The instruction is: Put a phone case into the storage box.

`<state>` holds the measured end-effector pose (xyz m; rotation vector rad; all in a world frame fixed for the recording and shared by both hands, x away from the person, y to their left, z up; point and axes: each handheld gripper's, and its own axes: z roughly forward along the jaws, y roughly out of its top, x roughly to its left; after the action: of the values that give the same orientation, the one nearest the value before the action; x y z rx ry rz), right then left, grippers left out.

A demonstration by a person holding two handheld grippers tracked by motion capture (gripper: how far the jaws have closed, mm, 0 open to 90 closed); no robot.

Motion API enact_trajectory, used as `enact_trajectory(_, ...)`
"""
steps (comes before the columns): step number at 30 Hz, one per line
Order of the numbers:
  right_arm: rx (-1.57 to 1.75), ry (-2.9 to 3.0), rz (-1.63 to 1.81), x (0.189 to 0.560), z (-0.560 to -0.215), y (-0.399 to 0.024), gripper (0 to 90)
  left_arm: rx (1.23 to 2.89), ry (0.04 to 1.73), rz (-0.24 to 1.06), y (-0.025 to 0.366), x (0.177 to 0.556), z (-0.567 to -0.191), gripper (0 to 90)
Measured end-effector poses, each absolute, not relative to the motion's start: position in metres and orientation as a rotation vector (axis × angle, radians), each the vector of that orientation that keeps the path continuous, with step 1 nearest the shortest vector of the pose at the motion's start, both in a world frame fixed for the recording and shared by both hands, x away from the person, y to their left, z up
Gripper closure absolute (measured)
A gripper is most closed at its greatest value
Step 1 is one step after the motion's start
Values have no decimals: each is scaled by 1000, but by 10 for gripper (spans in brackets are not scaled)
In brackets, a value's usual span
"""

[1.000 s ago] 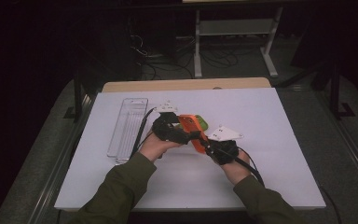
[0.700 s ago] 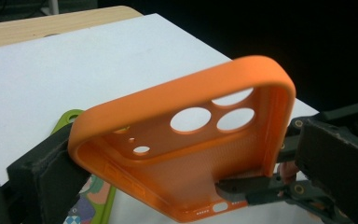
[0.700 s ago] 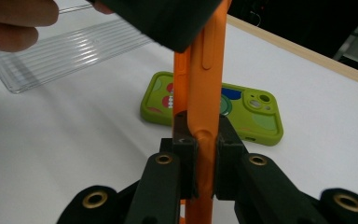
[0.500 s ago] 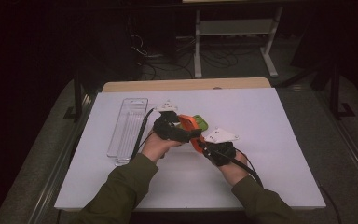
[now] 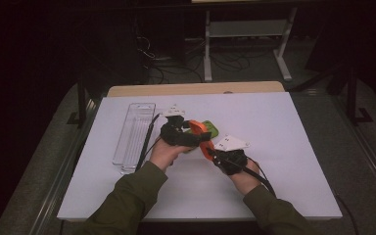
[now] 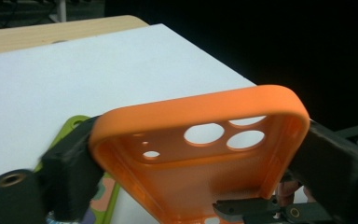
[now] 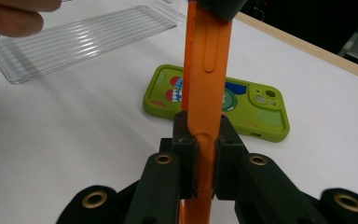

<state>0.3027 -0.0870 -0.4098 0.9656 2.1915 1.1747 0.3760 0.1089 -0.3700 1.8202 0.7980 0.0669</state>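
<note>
An orange phone case (image 5: pixel 199 129) is held above the table between both hands. My left gripper (image 6: pixel 200 179) spans its width near the camera holes; its jaws have just been closing, and both pads now press the case's (image 6: pixel 191 107) side walls. My right gripper (image 7: pixel 205 147) is shut on the lower rim of the case (image 7: pixel 207 46), which I see edge-on and upright. In the high view the left gripper (image 5: pixel 196 137) and the right gripper (image 5: pixel 210 152) meet at the table's middle. A green phone case (image 7: pixel 256 109) lies flat on the white table under them, also in the high view (image 5: pixel 210 128).
A clear ribbed plastic tray (image 5: pixel 134 132) lies lengthwise at the left of the white tabletop (image 5: pixel 284 127), and is at the far left in the right gripper view (image 7: pixel 88 39). A wooden edge (image 5: pixel 196 89) runs along the table's far side.
Both hands have stayed near the table's middle with the orange case between them. The left gripper's jaws have drawn in against the case.
</note>
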Motion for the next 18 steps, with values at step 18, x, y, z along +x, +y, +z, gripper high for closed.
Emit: enact_trajectory(18,967,2235,1162,305,-412,-86,669,1832,786,75,108,374,-370,159)
